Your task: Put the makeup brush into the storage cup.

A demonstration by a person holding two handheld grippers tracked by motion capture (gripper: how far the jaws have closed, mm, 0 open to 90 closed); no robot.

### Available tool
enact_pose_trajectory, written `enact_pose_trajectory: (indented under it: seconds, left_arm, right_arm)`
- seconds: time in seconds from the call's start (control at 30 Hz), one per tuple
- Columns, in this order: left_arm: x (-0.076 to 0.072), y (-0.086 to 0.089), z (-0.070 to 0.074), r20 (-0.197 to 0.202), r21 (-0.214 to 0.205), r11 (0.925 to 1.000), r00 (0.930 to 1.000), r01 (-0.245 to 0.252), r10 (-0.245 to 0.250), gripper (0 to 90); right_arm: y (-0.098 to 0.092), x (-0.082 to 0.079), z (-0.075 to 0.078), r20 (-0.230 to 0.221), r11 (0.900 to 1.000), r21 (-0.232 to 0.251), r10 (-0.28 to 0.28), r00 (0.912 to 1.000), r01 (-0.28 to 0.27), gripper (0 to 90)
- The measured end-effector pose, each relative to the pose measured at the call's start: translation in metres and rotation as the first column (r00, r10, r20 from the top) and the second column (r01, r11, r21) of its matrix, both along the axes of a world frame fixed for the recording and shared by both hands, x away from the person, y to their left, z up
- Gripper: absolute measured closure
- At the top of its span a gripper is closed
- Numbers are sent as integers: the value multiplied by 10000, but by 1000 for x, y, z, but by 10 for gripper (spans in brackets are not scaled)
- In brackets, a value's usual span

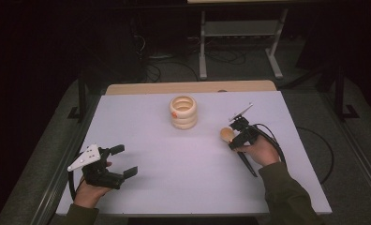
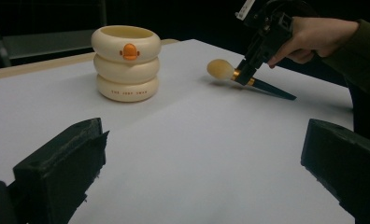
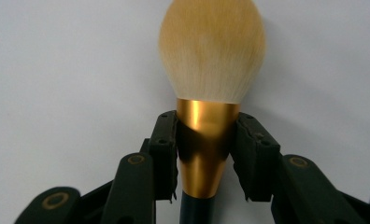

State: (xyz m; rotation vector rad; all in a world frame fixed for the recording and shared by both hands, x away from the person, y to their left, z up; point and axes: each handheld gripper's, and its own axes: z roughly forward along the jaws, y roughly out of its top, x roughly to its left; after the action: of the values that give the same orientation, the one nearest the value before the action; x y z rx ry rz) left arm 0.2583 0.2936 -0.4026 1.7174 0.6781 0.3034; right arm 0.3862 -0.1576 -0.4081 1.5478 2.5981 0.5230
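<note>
A makeup brush (image 1: 227, 135) with a pale fluffy head, gold ferrule and dark handle lies on the white table, right of centre. My right gripper (image 1: 236, 138) is shut on the brush's gold ferrule (image 3: 204, 140); its pads press both sides, the head (image 3: 212, 49) pointing away. In the left gripper view the brush (image 2: 220, 69) is held low over the table by the right gripper (image 2: 246, 71). A cream ringed holder (image 1: 183, 112) with an orange mark stands mid-table, seen also as the holder (image 2: 126, 63). My left gripper (image 1: 123, 161) rests near the front left, open and empty.
The white table (image 1: 174, 187) has a wooden strip (image 1: 188, 87) along its far edge. A cable (image 1: 272, 138) trails from the right gripper. Beyond the table stands a grey metal frame (image 1: 240, 42) on a dark floor.
</note>
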Motion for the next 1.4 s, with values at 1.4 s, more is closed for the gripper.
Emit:
enact_pose_trajectory:
  seconds: [1.4]
  left_arm:
    - [1,1,1,139,200,9998,9999,99,-101,0]
  right_arm:
    - [-33,-20,35,3508,9409,3274,-364,9357,-862,618]
